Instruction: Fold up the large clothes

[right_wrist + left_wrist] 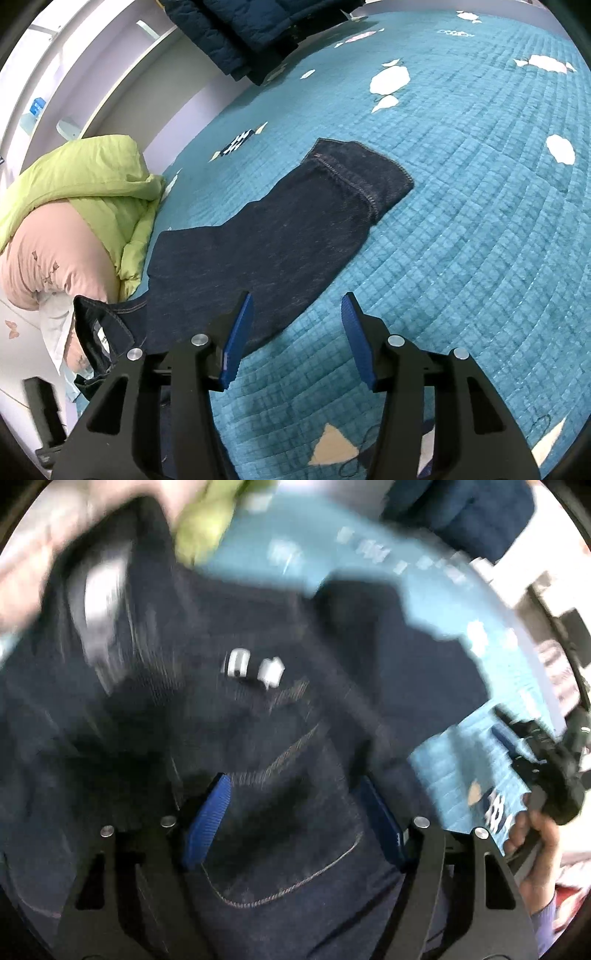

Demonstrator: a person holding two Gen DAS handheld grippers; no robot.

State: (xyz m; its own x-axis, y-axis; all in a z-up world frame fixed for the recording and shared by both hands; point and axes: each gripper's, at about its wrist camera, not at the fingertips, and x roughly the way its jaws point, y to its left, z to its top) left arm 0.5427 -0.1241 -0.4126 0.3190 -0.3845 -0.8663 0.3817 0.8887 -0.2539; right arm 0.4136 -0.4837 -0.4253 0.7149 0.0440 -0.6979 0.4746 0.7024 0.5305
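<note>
Dark blue jeans lie on the teal quilted bed, one leg stretched away to a hemmed cuff, the waistband at the lower left. My right gripper is open and empty, hovering just above the jeans' near edge. In the blurred left wrist view the jeans fill the frame, with a back pocket between the blue pads. My left gripper is open right over the denim. The right gripper and the hand holding it show at that view's right edge.
A lime green puffer jacket and a pink pillow lie at the left of the bed. Dark navy jackets lie at the far side by a white shelf unit. The teal quilt spreads to the right.
</note>
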